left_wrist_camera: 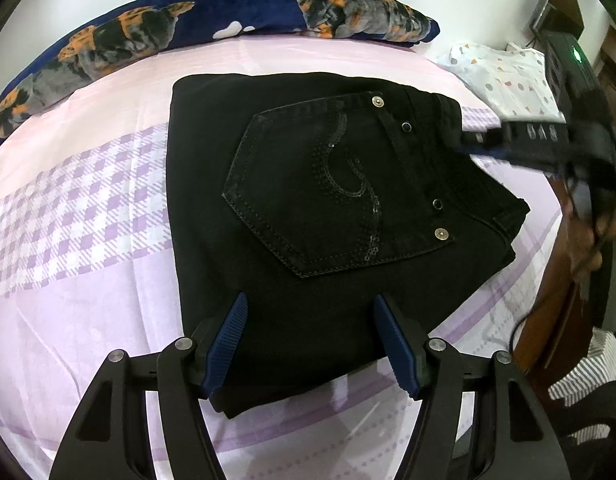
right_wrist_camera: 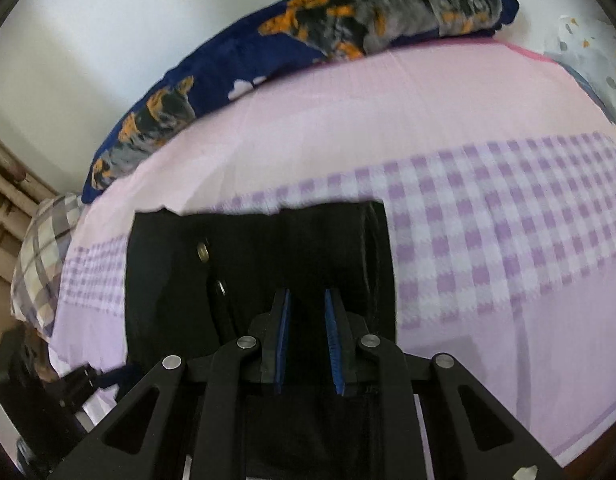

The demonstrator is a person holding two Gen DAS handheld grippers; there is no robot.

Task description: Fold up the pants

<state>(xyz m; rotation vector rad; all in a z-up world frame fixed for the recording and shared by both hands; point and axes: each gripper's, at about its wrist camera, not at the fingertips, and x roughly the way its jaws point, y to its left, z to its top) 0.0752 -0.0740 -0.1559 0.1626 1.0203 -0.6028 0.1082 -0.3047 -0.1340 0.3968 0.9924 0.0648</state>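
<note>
Left wrist view, left to right. A navy fleece blanket with orange-and-grey print (left_wrist_camera: pixel 212 20) lies along the bed's far edge, 9 to 1 o'clock. The pink and lilac checked bedsheet (left_wrist_camera: pixel 80 208) covers the bed. The folded black denim pants (left_wrist_camera: pixel 328 208) lie at centre, back pocket with sequin stitching up. The left gripper (left_wrist_camera: pixel 310 344) at 6 o'clock has its jaws spread wide above the pants' near edge, holding nothing. The right gripper (left_wrist_camera: pixel 468 142) at 3 o'clock meets the waistband; blur hides its jaws.

Right wrist view: the right gripper (right_wrist_camera: pixel 306 340) at 6 o'clock shows a narrow gap over the pants (right_wrist_camera: pixel 260 256); whether cloth is pinched cannot be told.
</note>
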